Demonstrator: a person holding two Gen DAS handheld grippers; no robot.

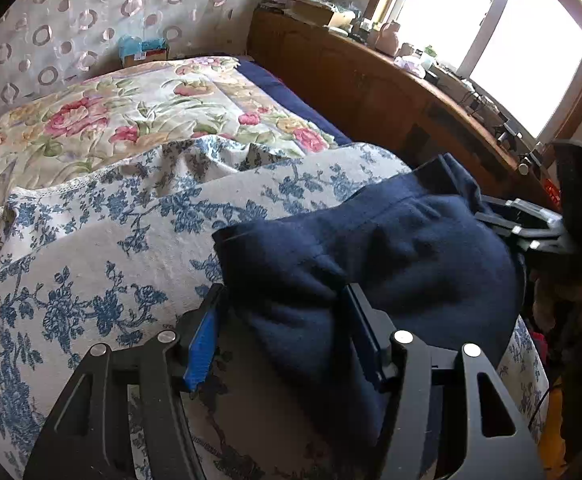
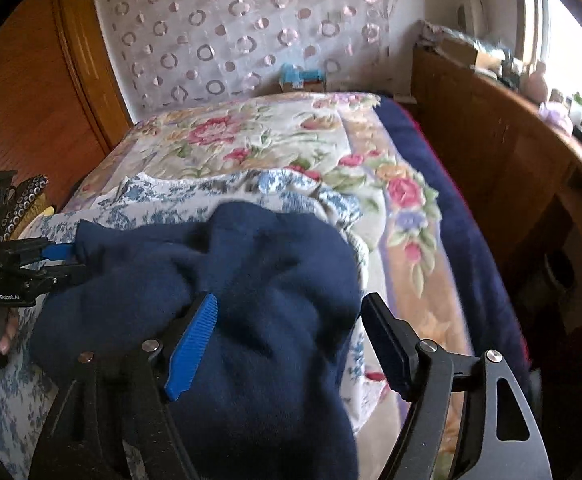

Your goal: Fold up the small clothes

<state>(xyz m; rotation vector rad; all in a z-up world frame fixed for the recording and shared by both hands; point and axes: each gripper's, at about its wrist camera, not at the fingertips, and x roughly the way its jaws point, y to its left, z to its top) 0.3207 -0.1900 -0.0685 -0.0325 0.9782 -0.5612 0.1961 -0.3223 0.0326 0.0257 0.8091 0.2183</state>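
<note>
Navy garment (image 1: 371, 248) lies bunched on blue-floral cloth (image 1: 91, 248), on the bed, w/ rose-pattern quilt (image 1: 131, 120) beyond. Not flat yet; several loose humps, one edge turned over toward the wooden sideboard (image 1: 371, 88).

L gripper (image 1: 281, 332): jaws part-open w/ a fold of navy fabric bulging up between them. Right-hand pad buried against cloth, blue pad (image 1: 201, 344) stands off it w/ a gap, so reads as not clamped. Seen from right wrist view it sits at garment's far-left edge, prob. there to pin or catch that side.

R gripper (image 2: 291, 336): jaws wide. Blue pad (image 2: 191, 348) lies against the fabric hump, black pad (image 2: 387, 344) clear over the quilt side. Nothing pinched.

Judgement: both tools flank the garment at opposite ends, approx. right for spreading or taking corners before a fold. Fold itself not begun. Thick fleecy fabric, likely to slump.
</note>
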